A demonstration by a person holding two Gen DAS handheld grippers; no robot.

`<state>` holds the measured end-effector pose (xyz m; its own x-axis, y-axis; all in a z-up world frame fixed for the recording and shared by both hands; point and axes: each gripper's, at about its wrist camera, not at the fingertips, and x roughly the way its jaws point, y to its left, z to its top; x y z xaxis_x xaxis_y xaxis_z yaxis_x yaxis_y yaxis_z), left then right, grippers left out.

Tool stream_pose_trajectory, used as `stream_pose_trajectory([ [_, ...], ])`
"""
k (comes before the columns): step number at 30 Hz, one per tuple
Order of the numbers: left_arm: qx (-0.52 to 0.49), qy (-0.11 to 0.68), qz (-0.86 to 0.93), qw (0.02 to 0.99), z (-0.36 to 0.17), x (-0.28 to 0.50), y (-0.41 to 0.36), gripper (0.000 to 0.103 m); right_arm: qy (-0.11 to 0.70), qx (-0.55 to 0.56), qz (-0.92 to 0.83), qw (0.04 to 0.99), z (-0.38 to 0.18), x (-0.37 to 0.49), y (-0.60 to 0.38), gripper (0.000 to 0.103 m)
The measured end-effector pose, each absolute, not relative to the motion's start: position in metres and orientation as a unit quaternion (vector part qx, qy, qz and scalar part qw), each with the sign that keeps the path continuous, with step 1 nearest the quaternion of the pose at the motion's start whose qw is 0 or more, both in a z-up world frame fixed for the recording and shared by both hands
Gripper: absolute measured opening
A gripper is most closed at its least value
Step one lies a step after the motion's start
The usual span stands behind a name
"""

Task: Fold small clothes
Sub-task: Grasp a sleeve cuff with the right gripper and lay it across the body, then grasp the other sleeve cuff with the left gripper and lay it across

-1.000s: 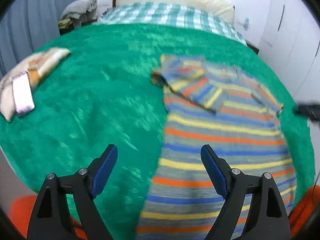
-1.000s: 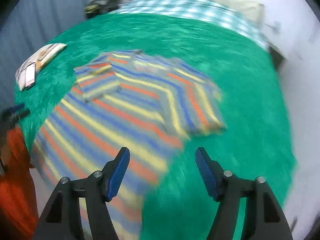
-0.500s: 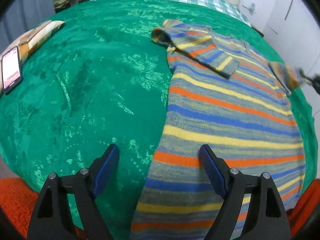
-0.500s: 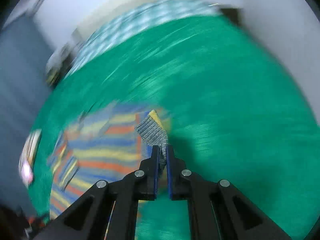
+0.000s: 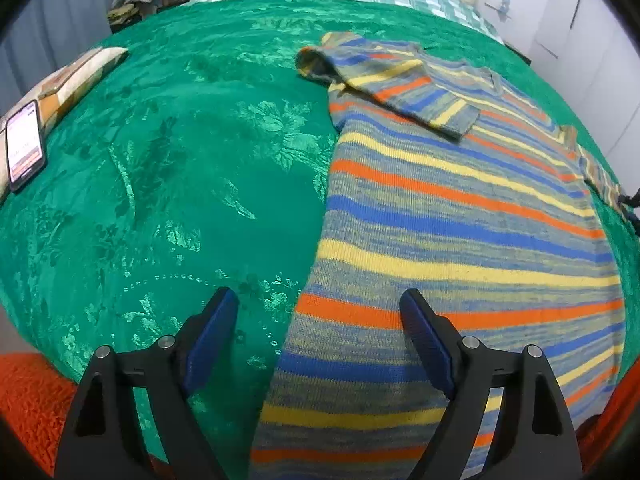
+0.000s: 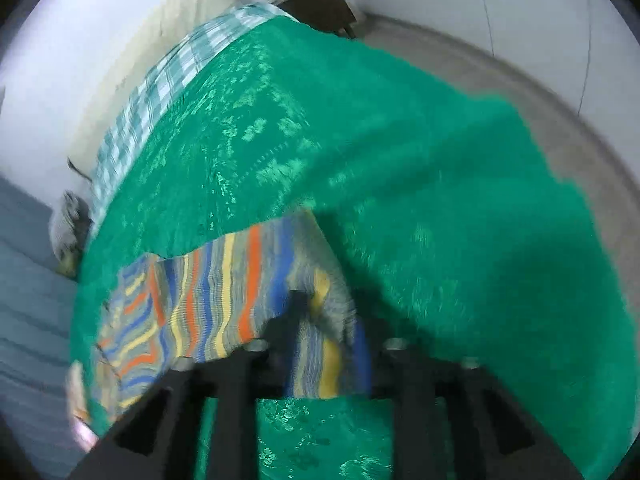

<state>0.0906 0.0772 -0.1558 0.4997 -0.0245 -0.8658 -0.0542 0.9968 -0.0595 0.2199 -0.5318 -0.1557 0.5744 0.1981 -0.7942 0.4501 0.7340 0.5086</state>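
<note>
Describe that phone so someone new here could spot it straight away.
Start from the green bedspread that covers the bed. At its left edge lies a pale folded cloth, and the phone rests beside it, far from the striped sweater. It is the only flat dark slab there, its screen lit white and facing up.
</note>
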Motion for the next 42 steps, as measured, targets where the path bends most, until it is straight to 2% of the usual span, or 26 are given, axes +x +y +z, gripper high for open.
stream_pose_trajectory([
  [1, -0.037, 0.500, 0.009, 0.865, -0.157, 0.091, 0.077, 0.087, 0.450, 0.360, -0.075, 0.813, -0.159, 0.219, -0.531, 0.027],
  [2, -0.034, 0.500, 0.010, 0.865, -0.157, 0.091, 0.076, 0.087, 0.452, 0.354, -0.078, 0.815, -0.160, 0.217, -0.532, 0.005],
  [3, -0.031, 0.500, 0.010, 0.866, -0.158, 0.091, 0.075, 0.088, 0.460, 0.328, -0.097, 0.820, -0.157, 0.218, -0.529, 0.002],
  [7, -0.022, 0.499, 0.012, 0.866, -0.160, 0.091, 0.074, 0.090, 0.459, 0.262, -0.150, 0.836, -0.142, 0.214, -0.538, 0.002],
  [10, -0.019, 0.501, 0.015, 0.865, -0.162, 0.094, 0.074, 0.094, 0.494, 0.223, -0.176, 0.822, -0.155, 0.213, -0.546, 0.001],
  [15, -0.010, 0.512, 0.015, 0.859, -0.159, 0.095, 0.076, 0.094, 0.496, 0.183, -0.187, 0.828, -0.153, 0.220, -0.531, 0.002],
  [16, -0.003, 0.519, 0.016, 0.854, -0.152, 0.095, 0.076, 0.090, 0.493, 0.191, -0.178, 0.830, -0.151, 0.219, -0.531, 0.004],
  [17, 0.002, 0.519, 0.014, 0.855, -0.144, 0.093, 0.076, 0.088, 0.489, 0.203, -0.167, 0.832, -0.149, 0.217, -0.533, 0.021],
  [18, 0.008, 0.505, 0.003, 0.863, -0.126, 0.091, 0.075, 0.088, 0.487, 0.214, -0.162, 0.831, -0.147, 0.212, -0.534, 0.051],
  [19, 0.013, 0.491, -0.006, 0.871, -0.114, 0.091, 0.073, 0.088, 0.484, 0.219, -0.162, 0.832, -0.145, 0.207, -0.534, 0.065],
  [20, 0.024, 0.466, -0.022, 0.884, -0.094, 0.093, 0.068, 0.089, 0.476, 0.219, -0.162, 0.836, -0.138, 0.198, -0.534, 0.075],
  [23, 0.085, 0.408, -0.079, 0.906, -0.051, 0.117, 0.039, 0.092, 0.451, 0.168, -0.185, 0.857, -0.114, 0.165, -0.528, 0.075],
  [25, 0.133, 0.392, -0.122, 0.902, -0.045, 0.143, 0.012, 0.093, 0.435, 0.138, -0.187, 0.870, -0.099, 0.142, -0.513, 0.075],
  [29, 0.202, 0.463, -0.182, 0.843, -0.098, 0.218, -0.032, 0.092, 0.411, 0.148, -0.126, 0.891, -0.079, 0.107, -0.466, 0.075],
  [32, 0.185, 0.529, -0.175, 0.810, -0.149, 0.259, -0.038, 0.076, 0.399, 0.160, -0.072, 0.900, -0.076, 0.084, -0.425, 0.075],
  [33, 0.161, 0.543, -0.177, 0.805, -0.160, 0.267, -0.034, 0.067, 0.397, 0.163, -0.054, 0.902, -0.077, 0.077, -0.408, 0.075],
  [35, 0.094, 0.537, -0.167, 0.822, -0.153, 0.277, -0.013, 0.017, 0.396, 0.164, -0.032, 0.903, -0.083, 0.071, -0.385, 0.075],
  [36, 0.043, 0.542, -0.155, 0.825, -0.141, 0.283, 0.008, 0.006, 0.396, 0.161, -0.025, 0.904, -0.086, 0.066, -0.371, 0.075],
  [39, -0.073, 0.488, -0.087, 0.865, -0.095, 0.284, 0.093, 0.006, 0.391, 0.145, -0.008, 0.909, -0.094, 0.053, -0.347, 0.075],
  [42, -0.139, 0.461, 0.042, 0.876, -0.074, 0.278, 0.184, 0.005, 0.392, 0.126, -0.006, 0.911, -0.099, 0.051, -0.337, 0.075],
])
